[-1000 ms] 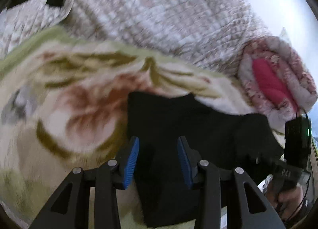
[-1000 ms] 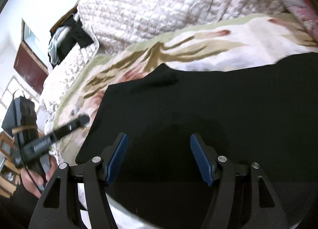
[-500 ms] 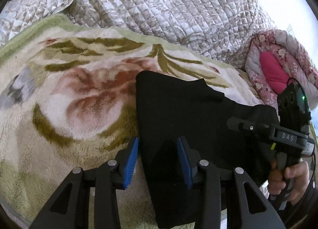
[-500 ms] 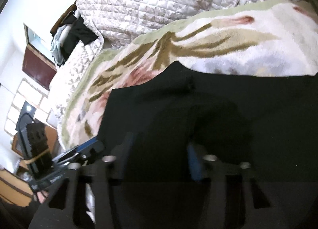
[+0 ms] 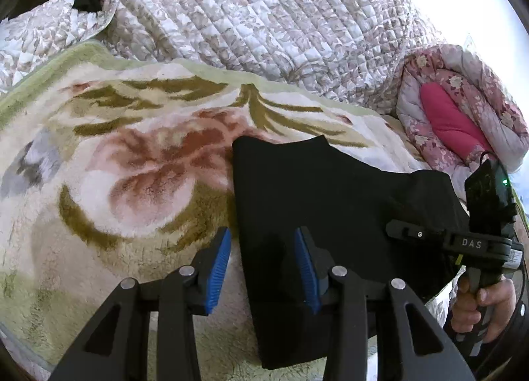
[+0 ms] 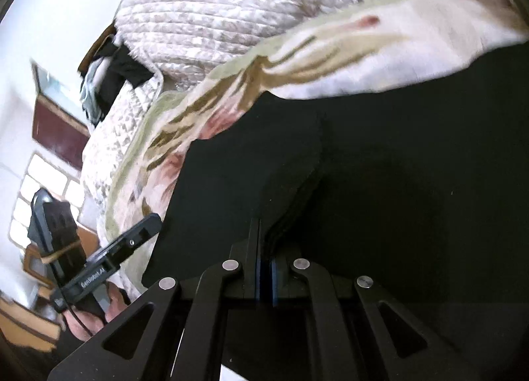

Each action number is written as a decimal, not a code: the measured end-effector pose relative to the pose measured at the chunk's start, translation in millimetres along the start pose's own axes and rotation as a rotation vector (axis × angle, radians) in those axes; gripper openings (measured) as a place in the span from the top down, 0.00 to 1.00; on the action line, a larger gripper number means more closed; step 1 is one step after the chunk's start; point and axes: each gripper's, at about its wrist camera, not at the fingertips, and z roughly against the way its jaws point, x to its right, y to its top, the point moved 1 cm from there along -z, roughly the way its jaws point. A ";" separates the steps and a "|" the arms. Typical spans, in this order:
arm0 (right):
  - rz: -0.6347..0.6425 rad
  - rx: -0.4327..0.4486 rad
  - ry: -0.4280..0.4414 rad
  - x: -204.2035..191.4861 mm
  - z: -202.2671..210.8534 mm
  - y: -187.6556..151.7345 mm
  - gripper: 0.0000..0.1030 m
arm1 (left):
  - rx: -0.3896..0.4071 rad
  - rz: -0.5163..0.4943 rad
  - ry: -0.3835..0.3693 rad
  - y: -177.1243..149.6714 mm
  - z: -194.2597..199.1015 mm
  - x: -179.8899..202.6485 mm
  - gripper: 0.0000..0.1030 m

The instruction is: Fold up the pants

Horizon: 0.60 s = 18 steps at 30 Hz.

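In the left wrist view, the black pants [image 5: 317,215] lie flat on a floral plush blanket [image 5: 132,163], spreading from the middle of the frame toward its right and lower edge. The left gripper [image 5: 264,268] hangs low over the pants' left edge with its jaws wide apart and nothing between them: the left blue pad [image 5: 218,268] is above the blanket just beside that edge, the right blue pad [image 5: 305,268] above the black cloth. Beyond the pants, at the blanket's far border, a quilted beige bedspread [image 5: 264,17] is heaped up, and a rolled pink floral quilt [image 5: 463,110] sits to the right of the pants. At the pants' right side the right gripper [image 5: 410,232] shows side-on, held by a hand [image 5: 482,308].

In the right wrist view, which is somewhat blurred, the pants [image 6: 380,166] fill most of the frame. The right gripper [image 6: 264,278] has its jaws pressed together, only a thin line of blue showing, with a ridge of black cloth pinched between them and pulled up into a fold. The blanket [image 6: 330,60] lies past the pants' far edge, the bedspread [image 6: 231,1] beyond it. To the left of the pants the left gripper [image 6: 145,229] appears, its handle in a hand [image 6: 96,311].
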 end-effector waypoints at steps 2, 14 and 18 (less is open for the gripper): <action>-0.016 -0.006 0.002 2.5 -1.1 -2.5 0.97 | 0.004 -0.009 0.004 -0.2 0.8 1.1 0.58; 0.090 0.110 -0.169 -2.3 28.5 11.0 0.88 | 0.007 -0.045 0.013 6.4 0.4 7.8 0.58; 0.115 0.150 -0.147 -8.8 29.6 30.4 0.88 | 0.010 -0.079 0.017 27.1 -9.7 20.4 0.58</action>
